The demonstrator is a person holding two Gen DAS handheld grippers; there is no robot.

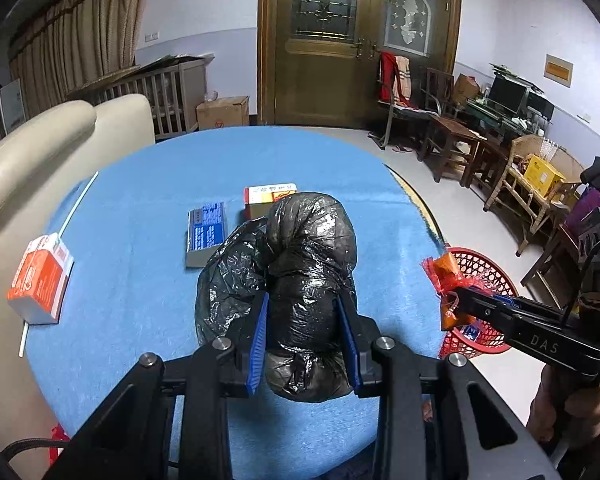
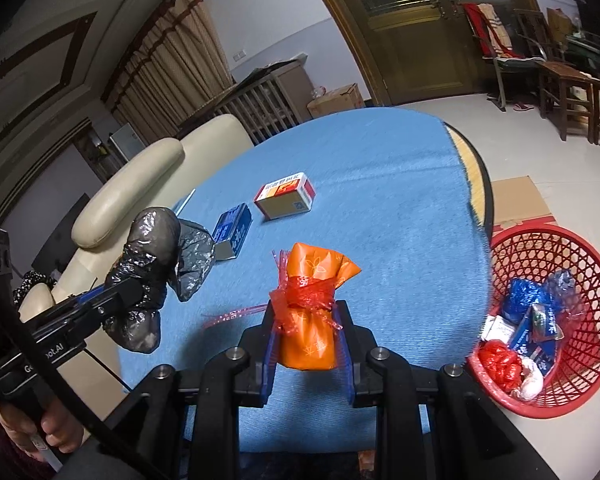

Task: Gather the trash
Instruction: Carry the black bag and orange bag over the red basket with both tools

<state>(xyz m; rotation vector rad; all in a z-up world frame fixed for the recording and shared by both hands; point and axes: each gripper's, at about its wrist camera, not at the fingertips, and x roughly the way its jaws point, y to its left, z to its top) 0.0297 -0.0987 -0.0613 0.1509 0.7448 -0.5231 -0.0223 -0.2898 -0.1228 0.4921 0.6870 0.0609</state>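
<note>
We have two pieces of trash in hand, one per claw. The left claw [image 1: 306,336] is closed on a crumpled black plastic bag [image 1: 300,280], whose long axis runs forward along the fingers, its bulging end pointing away from us above the blue worktop [image 1: 140,208]. The right claw [image 2: 310,344] is clamped on an orange packet [image 2: 312,312] bound with red netting; it also lies lengthwise between the fingers, its wider end pointing forward. Both bundles sit squarely between the blue pads, lifted clear of the cloth. On the worktop we count three small boxes: one orange-and-white [image 1: 40,284], one blue [image 1: 206,234], one red-and-white [image 2: 286,196]. One red basket [image 2: 560,320] stands on the floor beside the worktop, holding several wrappers.
</note>
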